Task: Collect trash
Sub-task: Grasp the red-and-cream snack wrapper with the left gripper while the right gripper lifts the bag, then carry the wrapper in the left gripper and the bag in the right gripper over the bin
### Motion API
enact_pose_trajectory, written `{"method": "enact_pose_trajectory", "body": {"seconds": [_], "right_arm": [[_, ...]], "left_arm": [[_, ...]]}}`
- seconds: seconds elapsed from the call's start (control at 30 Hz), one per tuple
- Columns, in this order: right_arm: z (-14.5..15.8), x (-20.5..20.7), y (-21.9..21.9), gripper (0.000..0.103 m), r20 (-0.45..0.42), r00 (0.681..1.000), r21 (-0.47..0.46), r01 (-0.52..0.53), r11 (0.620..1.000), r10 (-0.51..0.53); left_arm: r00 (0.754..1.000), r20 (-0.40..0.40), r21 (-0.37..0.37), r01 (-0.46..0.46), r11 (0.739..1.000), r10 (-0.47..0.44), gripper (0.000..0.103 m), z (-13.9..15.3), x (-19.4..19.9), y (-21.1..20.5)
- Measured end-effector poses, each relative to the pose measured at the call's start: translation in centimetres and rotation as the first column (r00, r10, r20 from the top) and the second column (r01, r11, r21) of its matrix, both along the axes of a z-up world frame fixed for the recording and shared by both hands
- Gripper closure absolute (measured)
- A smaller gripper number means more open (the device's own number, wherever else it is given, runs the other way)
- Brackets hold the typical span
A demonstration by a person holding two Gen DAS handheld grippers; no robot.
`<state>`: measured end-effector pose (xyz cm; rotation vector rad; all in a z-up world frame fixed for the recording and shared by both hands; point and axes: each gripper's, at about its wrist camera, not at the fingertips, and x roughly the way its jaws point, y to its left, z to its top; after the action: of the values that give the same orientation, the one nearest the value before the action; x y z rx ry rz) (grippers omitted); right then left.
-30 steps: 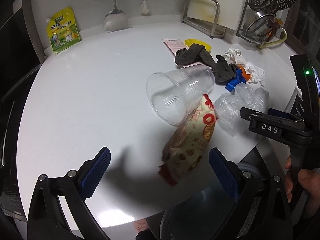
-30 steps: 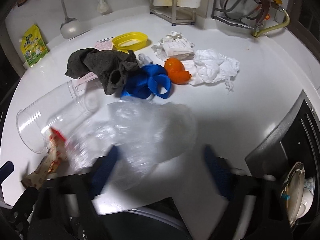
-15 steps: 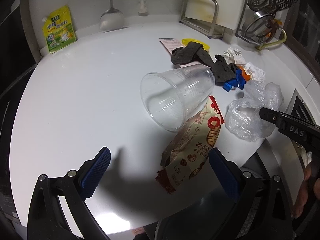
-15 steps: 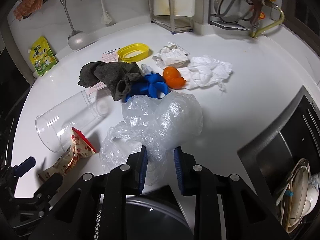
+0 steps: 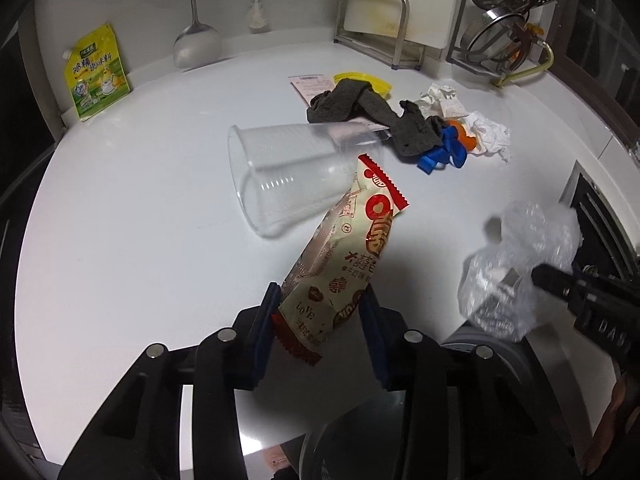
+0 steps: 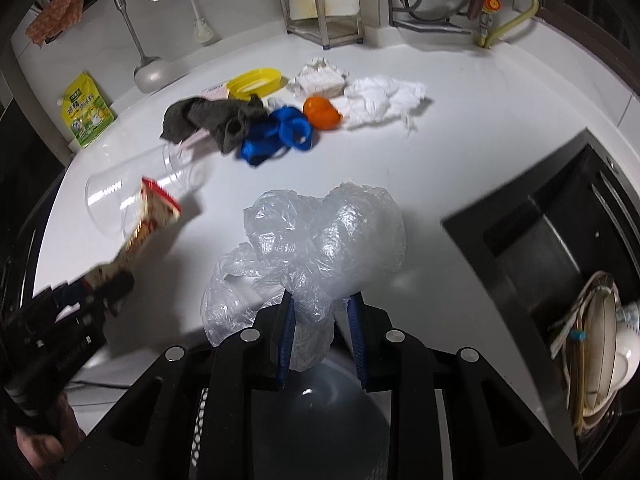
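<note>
Over the near counter edge: both grippers clamped on trash above a round grey bin.

Nearest, the left gripper (image 5: 320,320) has its blue pads closed on the lower end of a cream-and-red printed snack wrapper (image 5: 352,252), which slants up and away, its top overlapping a clear plastic cup (image 5: 288,172) lying on its side on the white countertop (image 5: 140,220). The right gripper (image 6: 320,332) pinches the gathered neck of a crumpled clear plastic bag (image 6: 320,240), held above the bin (image 6: 320,420). Farther back lie a dark grey cloth (image 6: 216,116), a blue strap (image 6: 280,132), an orange piece (image 6: 320,112), crumpled white tissue (image 6: 380,100) and a yellow oval lid (image 6: 256,80). Against the back wall leans a yellow-green pouch (image 5: 96,74).
</note>
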<state>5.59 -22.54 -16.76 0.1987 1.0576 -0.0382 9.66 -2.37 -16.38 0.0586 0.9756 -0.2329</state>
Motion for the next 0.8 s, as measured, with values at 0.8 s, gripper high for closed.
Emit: {"method": "enact_pose_trajectory", "body": {"seconds": [0.8], "right_arm": [[2.6,-12.3,-0.7,0.079,-0.043,0.998,0.016,-0.038,0.999,0.039]], "left_arm": [[0.999,-0.016,0.026,0.049,0.998,-0.048,0.069,5.5,-10.5,-0.3]]}}
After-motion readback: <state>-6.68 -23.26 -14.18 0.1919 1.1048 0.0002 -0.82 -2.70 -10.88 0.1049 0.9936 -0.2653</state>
